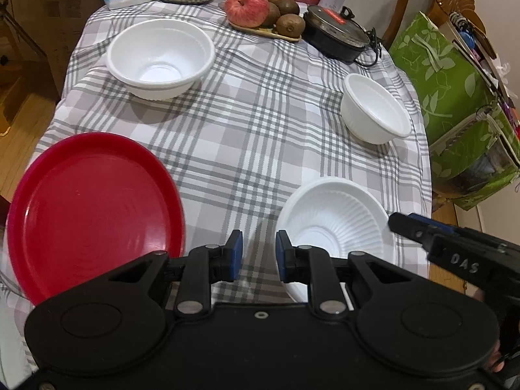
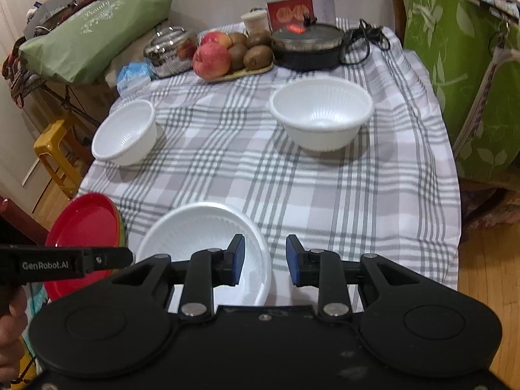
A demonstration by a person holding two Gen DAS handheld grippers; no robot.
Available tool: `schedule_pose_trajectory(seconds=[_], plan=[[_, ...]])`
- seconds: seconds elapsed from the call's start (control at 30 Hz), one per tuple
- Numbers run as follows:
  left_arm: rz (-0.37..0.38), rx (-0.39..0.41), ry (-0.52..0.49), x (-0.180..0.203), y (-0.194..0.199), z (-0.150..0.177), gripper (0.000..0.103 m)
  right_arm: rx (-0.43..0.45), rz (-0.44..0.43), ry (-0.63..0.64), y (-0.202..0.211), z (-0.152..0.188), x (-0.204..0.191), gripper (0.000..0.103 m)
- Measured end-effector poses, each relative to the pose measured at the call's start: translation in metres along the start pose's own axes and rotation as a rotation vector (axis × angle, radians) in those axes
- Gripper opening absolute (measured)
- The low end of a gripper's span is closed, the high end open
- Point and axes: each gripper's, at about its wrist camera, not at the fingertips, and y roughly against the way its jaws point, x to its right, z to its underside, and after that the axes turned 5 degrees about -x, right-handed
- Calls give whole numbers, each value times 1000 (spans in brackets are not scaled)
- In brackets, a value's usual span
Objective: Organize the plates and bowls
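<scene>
With both my left gripper (image 1: 259, 253) and right gripper (image 2: 265, 260) released and empty, I'd pinch the ribbed white bowl (image 2: 208, 227) beside the red plate (image 1: 94, 208) gently at its thin rim, since it looks featherlight and crushable.

I see a red plate (image 1: 94, 214) flat at the near left edge, a shallow ribbed white bowl (image 1: 334, 227) upright just right of it, a large white bowl (image 1: 161, 58) far left, a smaller white bowl (image 1: 373, 107) far right, all apart.

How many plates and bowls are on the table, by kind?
White bowls: 3, near, far left, far right.
Red plates: 1 on top; other-coloured rims show beneath in the right wrist view, count unclear.
Total: at least 4.
</scene>
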Motion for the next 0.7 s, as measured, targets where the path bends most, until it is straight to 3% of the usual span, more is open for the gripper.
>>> schedule_pose_trajectory(seconds=[0.23, 0.7], plan=[[-12, 34, 15, -18, 18, -7, 27, 40, -26, 66, 11, -22, -25, 30], [-90, 162, 76, -76, 48, -60, 27, 6, -114, 150, -11, -87, -88, 30]])
